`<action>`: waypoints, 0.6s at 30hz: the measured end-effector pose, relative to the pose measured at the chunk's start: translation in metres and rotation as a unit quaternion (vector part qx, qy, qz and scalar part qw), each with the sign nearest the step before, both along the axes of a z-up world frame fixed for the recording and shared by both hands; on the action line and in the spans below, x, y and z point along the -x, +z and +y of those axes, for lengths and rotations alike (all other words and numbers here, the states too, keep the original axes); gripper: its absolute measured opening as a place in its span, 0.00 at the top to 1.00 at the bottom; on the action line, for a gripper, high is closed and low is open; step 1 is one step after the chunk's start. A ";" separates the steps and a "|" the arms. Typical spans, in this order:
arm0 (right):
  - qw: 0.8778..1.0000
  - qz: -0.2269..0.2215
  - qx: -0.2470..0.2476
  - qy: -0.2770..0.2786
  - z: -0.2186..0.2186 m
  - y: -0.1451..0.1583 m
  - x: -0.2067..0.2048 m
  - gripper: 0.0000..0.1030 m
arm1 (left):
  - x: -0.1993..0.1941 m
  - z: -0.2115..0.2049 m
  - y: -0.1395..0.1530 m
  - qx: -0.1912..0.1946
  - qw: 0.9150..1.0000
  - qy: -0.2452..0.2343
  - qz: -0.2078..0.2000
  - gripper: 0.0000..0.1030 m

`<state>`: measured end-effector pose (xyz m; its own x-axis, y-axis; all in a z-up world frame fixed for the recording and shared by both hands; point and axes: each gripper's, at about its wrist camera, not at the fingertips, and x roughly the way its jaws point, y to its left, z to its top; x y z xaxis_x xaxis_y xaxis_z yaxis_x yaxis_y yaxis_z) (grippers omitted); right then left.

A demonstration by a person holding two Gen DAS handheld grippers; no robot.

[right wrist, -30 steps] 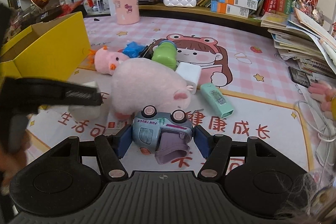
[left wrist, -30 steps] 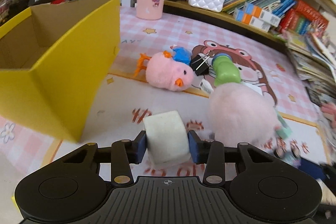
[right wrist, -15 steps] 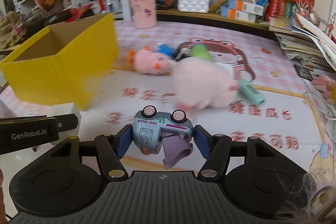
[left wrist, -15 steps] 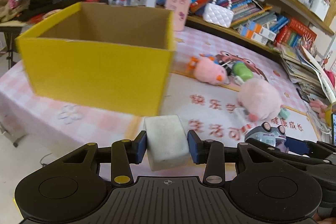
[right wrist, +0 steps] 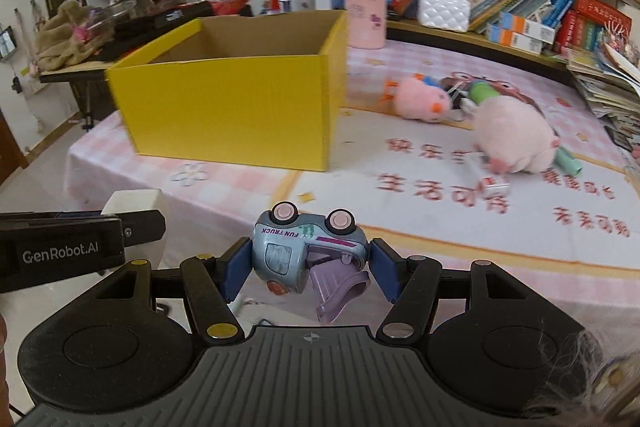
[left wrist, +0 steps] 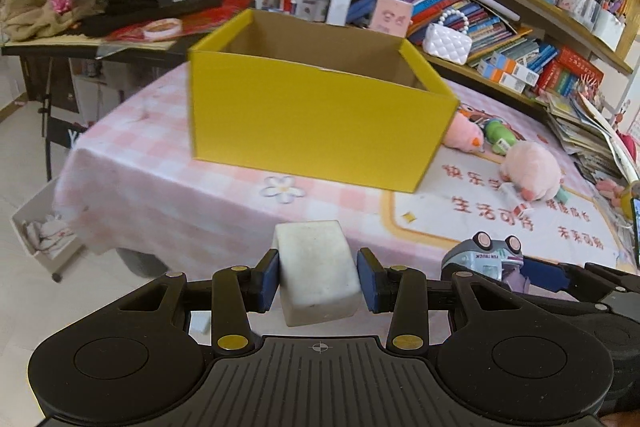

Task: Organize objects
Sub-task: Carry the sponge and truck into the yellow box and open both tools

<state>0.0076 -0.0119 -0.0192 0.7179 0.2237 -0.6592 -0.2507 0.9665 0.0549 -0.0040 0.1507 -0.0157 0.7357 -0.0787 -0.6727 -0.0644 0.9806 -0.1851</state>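
My left gripper is shut on a white foam block, held off the near edge of the table. My right gripper is shut on an upside-down blue toy truck with pink wheels and a purple flap. The left view shows the truck at lower right; the right view shows the block at left. An open yellow cardboard box stands ahead on the pink checked tablecloth. Two pink plush toys, a green bottle and a mint case lie right of the box.
A pink cup and a white quilted bag stand behind the box by book shelves. A stack of magazines lies at the far right. A cluttered side table stands left. Floor and a small white crate lie below the table's edge.
Both grippers have pulled back and to the left with their loads, from over the mat to off the table's near edge. The yellow box has shifted from the left side to straight ahead.
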 end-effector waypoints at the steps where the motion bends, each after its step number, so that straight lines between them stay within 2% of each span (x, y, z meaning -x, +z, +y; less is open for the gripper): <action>1: 1.000 -0.001 -0.002 0.001 0.006 0.000 0.003 0.41 | 0.003 0.006 0.000 0.000 1.000 0.002 -0.001 0.61; 7: 1.000 -0.003 -0.003 0.011 0.032 0.005 0.013 0.41 | 0.019 0.029 0.005 0.001 1.000 0.012 -0.014 0.61; 18: 1.000 -0.008 0.008 0.015 0.048 0.010 0.018 0.41 | 0.025 0.039 0.010 0.004 0.999 0.003 -0.033 0.62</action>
